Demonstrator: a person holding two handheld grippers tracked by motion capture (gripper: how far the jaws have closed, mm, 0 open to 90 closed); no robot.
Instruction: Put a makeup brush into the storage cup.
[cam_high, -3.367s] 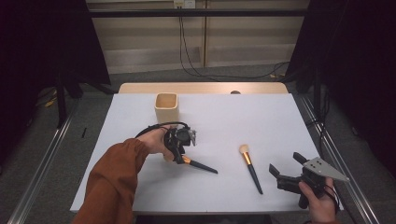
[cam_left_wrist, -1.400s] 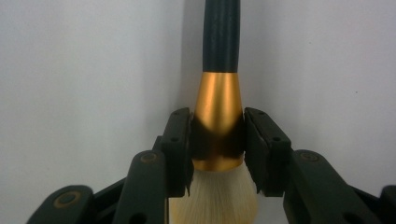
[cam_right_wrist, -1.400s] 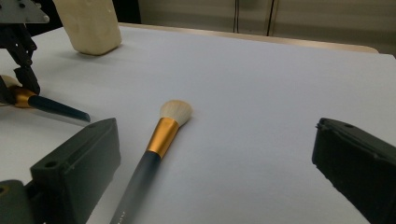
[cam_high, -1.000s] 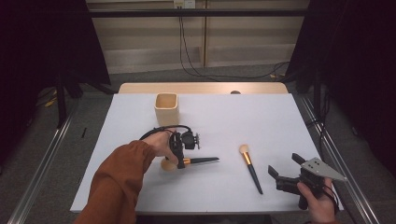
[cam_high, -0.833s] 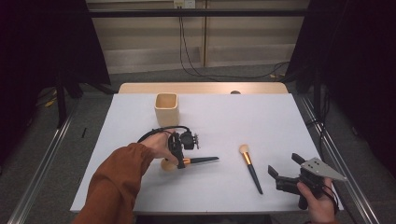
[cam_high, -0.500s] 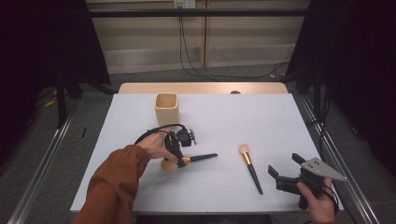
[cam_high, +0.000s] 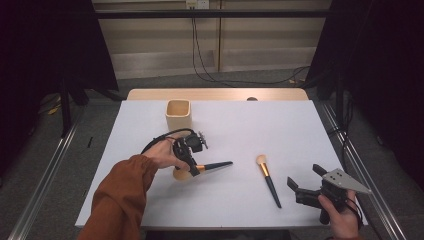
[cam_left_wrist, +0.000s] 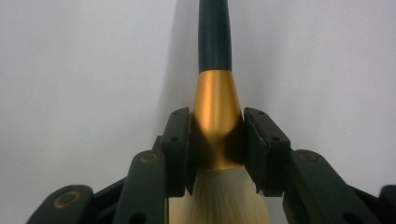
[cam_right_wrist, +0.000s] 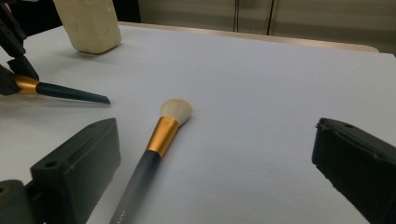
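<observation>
Item 1, left gripper (cam_high: 192, 162): I see it just left of the table's centre in the high view, carried by a hand in a rust-orange sleeve (cam_high: 120, 192). In the left gripper view its two black jaws are pinched on the gold ferrule of a makeup brush (cam_left_wrist: 215, 116), one pad on each side, with the pale bristles bunched below the pads at 6 o'clock and the dark handle running away to 12 o'clock.

Item 2, held brush: in the high view I place it at the gripper's 3 o'clock, handle tip pointing right across the white table (cam_high: 240, 130), bristle head under the hand at about 7 o'clock. Whether the bristles touch the tabletop I cannot tell.

Item 3, right gripper (cam_high: 306, 185): near the table's front right corner, held in a hand, grey three-cornered plate on top. Its jaws are spread wide, with nothing between them.

Item 4, second brush (cam_high: 268, 180): lying flat on the table, at the right gripper's 9 o'clock and apart from it, bristle head toward 11 o'clock, dark handle toward 5 o'clock. In the right gripper view it lies ahead of the spread jaws, closer to the jaw on the left.

Item 5, cream square cup (cam_high: 178, 114): upright, at the left gripper's 12 o'clock, well apart from it, toward the far edge.
</observation>
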